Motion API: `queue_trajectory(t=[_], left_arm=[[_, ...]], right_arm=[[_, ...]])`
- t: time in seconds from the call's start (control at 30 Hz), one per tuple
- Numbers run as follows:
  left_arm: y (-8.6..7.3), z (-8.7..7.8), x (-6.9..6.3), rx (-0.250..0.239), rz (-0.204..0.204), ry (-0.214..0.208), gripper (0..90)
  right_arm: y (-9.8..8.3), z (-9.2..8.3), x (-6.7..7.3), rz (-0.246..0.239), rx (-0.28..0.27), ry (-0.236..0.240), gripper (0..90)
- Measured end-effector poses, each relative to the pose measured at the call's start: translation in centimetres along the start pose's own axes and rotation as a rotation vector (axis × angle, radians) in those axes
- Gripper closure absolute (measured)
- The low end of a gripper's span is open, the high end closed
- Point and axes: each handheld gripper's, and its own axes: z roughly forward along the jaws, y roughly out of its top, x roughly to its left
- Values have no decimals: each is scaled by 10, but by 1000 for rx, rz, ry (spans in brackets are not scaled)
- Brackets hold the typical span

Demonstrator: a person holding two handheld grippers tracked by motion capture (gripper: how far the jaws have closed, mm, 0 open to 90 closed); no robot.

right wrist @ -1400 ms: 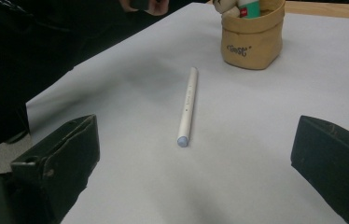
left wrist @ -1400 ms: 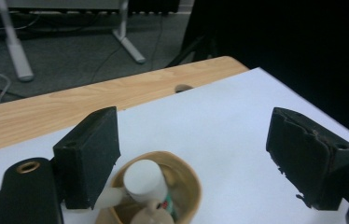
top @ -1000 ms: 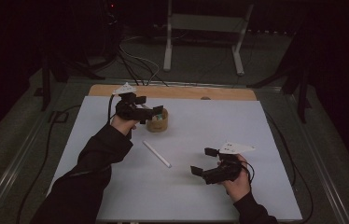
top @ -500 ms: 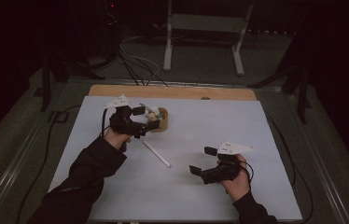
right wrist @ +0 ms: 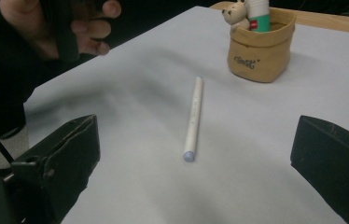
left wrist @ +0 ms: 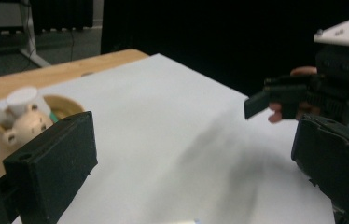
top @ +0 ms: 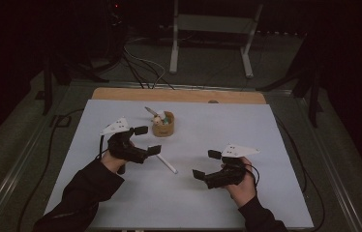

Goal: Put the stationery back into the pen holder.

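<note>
A white pen (top: 166, 163) (right wrist: 193, 118) lies loose on the white table sheet (top: 208, 130), near the middle. Behind it stands a small tan pouch (top: 163, 124) (right wrist: 261, 45) (left wrist: 4, 137) holding a little bear figure (right wrist: 235, 16) and a glue stick (right wrist: 258, 10). My left gripper (top: 147, 140) (left wrist: 196, 163) hovers open just left of the pen, its jaws wide apart with nothing between them. My right gripper (top: 205, 165) (right wrist: 196, 168) rests open at the right front, jaws pointing left toward the pen. In the left gripper view the right gripper (left wrist: 275, 100) shows farther off.
The sheet covers a wooden tabletop whose far edge (top: 179, 95) shows. Cables (top: 140, 67) and a white metal stand (top: 213, 29) sit on the floor beyond the table. A dark rail (top: 19, 164) runs along the left side.
My left gripper has drawn back from beside the pouch, toward the person and down to the left of the pen. The right gripper has barely moved.
</note>
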Motion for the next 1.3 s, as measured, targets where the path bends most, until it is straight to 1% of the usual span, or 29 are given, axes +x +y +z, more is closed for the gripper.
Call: queue_trajectory(t=[0.03,0.2,0.33,0.47,0.5,0.53,0.63,0.7,0.77,0.87,0.9,0.93,0.97,1.03,1.07,1.1,1.13,1.17,1.23,1.27,1.3], left_arm=[[-2,-2,-1,-2,1,-7,7],[-13,-8,-9,7,0,-17,7],[-22,-11,-14,19,-1,-27,7],[-32,-14,-16,28,-13,-21,7],[-32,-14,-16,28,-13,-21,7],[-38,-15,-17,34,-8,-17,7],[-44,-17,-17,27,-18,-18,7],[-48,-19,-17,28,-15,-10,7],[-52,-20,-16,22,-19,2,7],[-55,-23,-16,21,-10,23,7],[-55,-23,-16,21,-10,23,7],[-56,-24,-16,22,-7,29,7],[-56,-25,-16,18,-4,32,7],[-58,-26,-16,18,-5,33,7],[-58,-26,-17,23,2,40,7],[-59,-27,-17,23,6,43,7],[-59,-27,-18,21,11,45,7],[-59,-28,-18,22,17,47,7],[-60,-29,-19,19,15,46,7],[-60,-29,-19,13,10,45,7],[-60,-29,-19,13,10,45,7]], right_arm=[[1,1,0,0,0,3,10],[5,6,3,-3,3,15,10],[9,11,5,-15,6,18,10],[16,18,5,-13,2,20,10],[16,18,5,-13,2,20,10],[17,20,5,-15,4,18,10],[21,29,8,-34,19,15,10],[22,34,9,-53,25,11,10],[22,39,10,-64,22,19,10],[23,46,12,-65,34,16,10],[23,46,12,-65,34,16,10],[24,48,13,-60,47,11,10],[24,52,14,-62,67,-4,10],[25,59,17,-65,82,-19,10],[25,61,17,-62,83,-24,10],[24,64,18,-58,86,-13,10],[24,66,18,-59,86,-12,10],[24,69,19,-61,97,-26,10],[22,75,20,-53,103,-26,10],[22,78,20,-53,111,-36,10],[22,78,20,-53,111,-36,10]])
